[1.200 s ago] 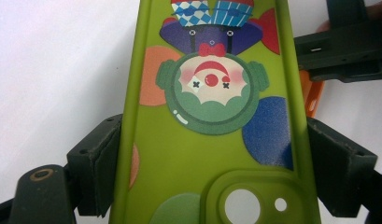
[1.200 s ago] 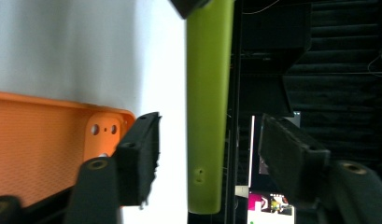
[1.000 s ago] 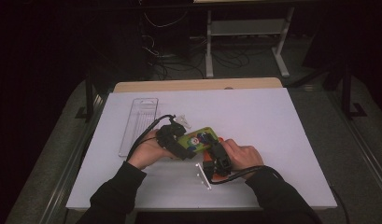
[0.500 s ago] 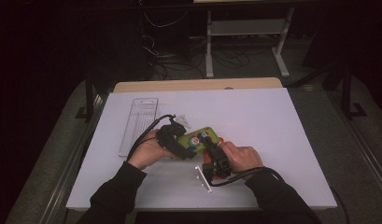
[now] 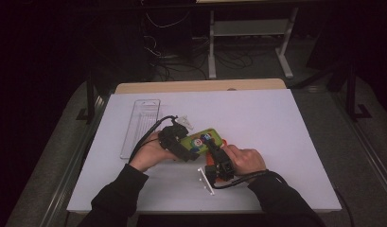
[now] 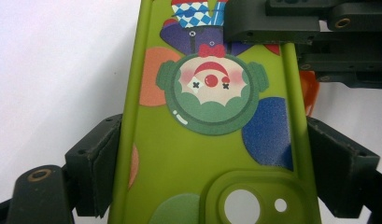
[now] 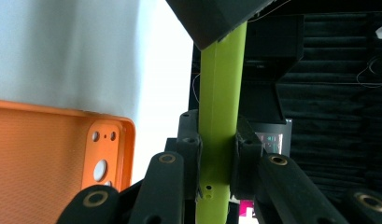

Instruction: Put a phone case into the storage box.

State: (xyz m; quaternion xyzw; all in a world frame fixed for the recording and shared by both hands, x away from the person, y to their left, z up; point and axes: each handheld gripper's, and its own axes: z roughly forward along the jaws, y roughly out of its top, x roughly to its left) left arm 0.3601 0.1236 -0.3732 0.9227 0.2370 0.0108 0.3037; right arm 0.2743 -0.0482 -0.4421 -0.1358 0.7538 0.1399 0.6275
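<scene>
The green phone case [image 6: 212, 140], clamped across its sides by the left gripper [image 6: 212, 168] and edge-on between the right gripper [image 7: 216, 149]'s closed jaws, is probably best kept level above the orange case [image 7: 53, 154].

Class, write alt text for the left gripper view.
A green phone case printed with a clown face is clamped across its width between the left gripper's black jaws, above a white table. The right gripper grips its far end.

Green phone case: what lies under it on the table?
Under the green phone case, an orange phone case lies on the white table. Its camera cutouts show in the right gripper view; the rest is covered by the green case and the hands.
</scene>
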